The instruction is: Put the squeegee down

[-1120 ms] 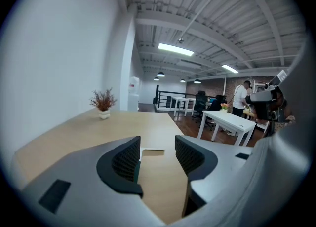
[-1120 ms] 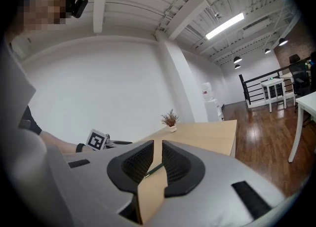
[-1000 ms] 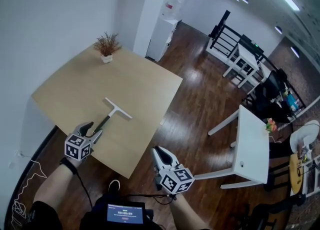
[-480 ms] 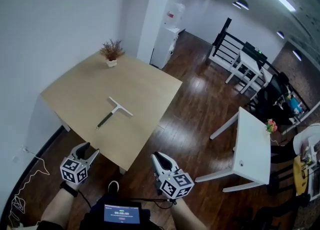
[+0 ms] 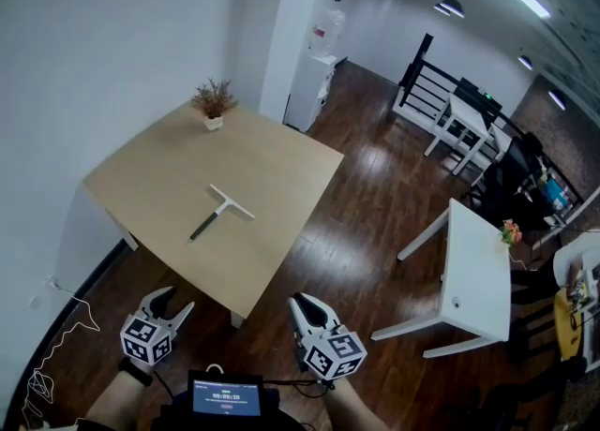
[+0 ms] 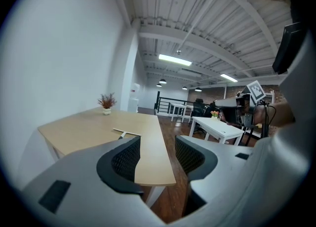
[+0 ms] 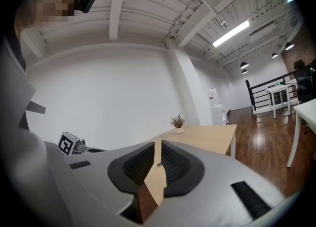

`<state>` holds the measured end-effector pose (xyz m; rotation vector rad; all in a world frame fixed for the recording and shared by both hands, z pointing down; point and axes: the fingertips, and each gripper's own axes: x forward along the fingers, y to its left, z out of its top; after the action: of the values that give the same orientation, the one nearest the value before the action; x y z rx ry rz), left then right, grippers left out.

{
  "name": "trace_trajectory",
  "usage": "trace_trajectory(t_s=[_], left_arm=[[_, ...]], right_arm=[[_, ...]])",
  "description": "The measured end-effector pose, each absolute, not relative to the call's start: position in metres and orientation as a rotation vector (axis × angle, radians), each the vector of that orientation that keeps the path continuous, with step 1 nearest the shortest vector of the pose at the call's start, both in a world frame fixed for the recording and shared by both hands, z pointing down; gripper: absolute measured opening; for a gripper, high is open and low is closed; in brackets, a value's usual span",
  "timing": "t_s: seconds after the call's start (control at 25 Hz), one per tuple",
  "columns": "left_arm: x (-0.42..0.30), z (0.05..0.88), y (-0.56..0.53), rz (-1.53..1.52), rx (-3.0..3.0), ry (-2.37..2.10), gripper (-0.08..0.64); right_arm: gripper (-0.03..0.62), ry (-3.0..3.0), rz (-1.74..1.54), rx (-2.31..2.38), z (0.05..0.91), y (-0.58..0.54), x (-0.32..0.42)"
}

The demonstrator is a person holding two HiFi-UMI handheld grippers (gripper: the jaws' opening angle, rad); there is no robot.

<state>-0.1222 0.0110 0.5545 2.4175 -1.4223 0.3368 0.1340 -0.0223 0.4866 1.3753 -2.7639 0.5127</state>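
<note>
The squeegee [image 5: 217,216] lies flat on the wooden table [image 5: 159,162], white blade toward the far side, dark handle pointing at the near edge. In the left gripper view the squeegee [image 6: 123,132] shows small on the tabletop beyond the jaws. My left gripper [image 5: 178,300] hangs below the table's near edge, well clear of the squeegee, open and empty. Held low in front of the person, off the table's near corner, my right gripper [image 5: 298,301] has its jaws almost together with nothing between them.
A small potted plant [image 5: 215,101] stands at the table's far corner. A water dispenser [image 5: 315,66] stands by the pillar. To the right is a white table [image 5: 478,274] on dark wood floor. A small screen [image 5: 225,396] sits at the person's waist.
The left gripper has drawn back from the squeegee's handle and off the table toward the person. The squeegee stays lying on the table. The right gripper has hardly moved.
</note>
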Motion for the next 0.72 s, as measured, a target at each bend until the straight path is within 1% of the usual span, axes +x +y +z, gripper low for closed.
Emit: trace_trajectory(t_s=[0.72], left_arm=[[-0.148,0.560,0.013,0.312,2.399,-1.398,0.232]], right_arm=[[0.063,-2.752,0.494,1.348,0.480,-0.017,0.105]])
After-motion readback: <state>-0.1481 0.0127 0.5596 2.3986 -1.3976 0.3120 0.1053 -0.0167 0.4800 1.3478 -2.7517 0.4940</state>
